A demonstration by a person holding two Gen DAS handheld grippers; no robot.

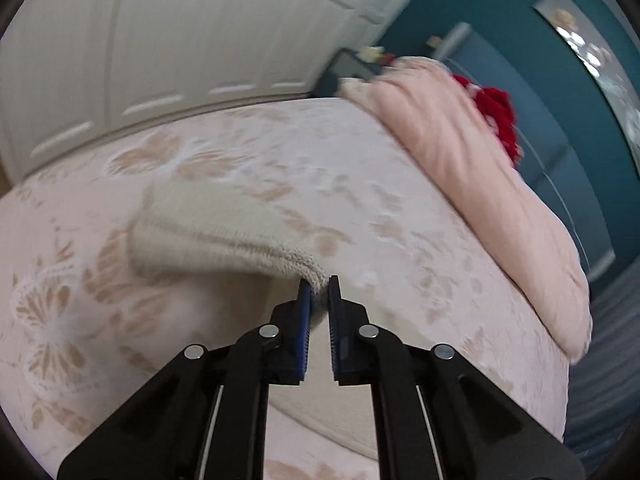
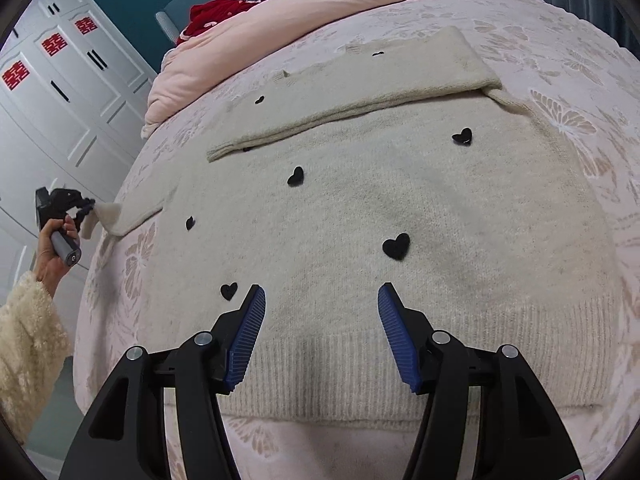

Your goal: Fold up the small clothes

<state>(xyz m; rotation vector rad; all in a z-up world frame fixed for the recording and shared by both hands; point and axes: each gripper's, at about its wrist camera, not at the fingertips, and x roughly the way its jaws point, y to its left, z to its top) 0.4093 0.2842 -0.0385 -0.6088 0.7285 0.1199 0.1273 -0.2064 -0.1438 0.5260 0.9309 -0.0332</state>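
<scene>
A cream knit sweater (image 2: 360,220) with black hearts lies flat on the bed, hem toward me. One sleeve (image 2: 348,92) is folded across its upper part. The other sleeve (image 2: 136,210) stretches out to the left, and my left gripper (image 2: 86,208) is shut on its cuff (image 1: 308,270), lifting it off the bed. In the left wrist view the sleeve (image 1: 216,228) hangs from the left gripper (image 1: 319,288) toward the left. My right gripper (image 2: 322,294) hovers open over the ribbed hem (image 2: 340,364) with nothing between its fingers.
The bed has a pink floral cover (image 2: 580,80). A pink quilt (image 2: 280,12) and a red garment (image 2: 216,14) are piled at the headboard end. White wardrobe doors (image 2: 68,80) stand to the left. A hand (image 2: 52,256) in a fluffy cream sleeve holds the left gripper.
</scene>
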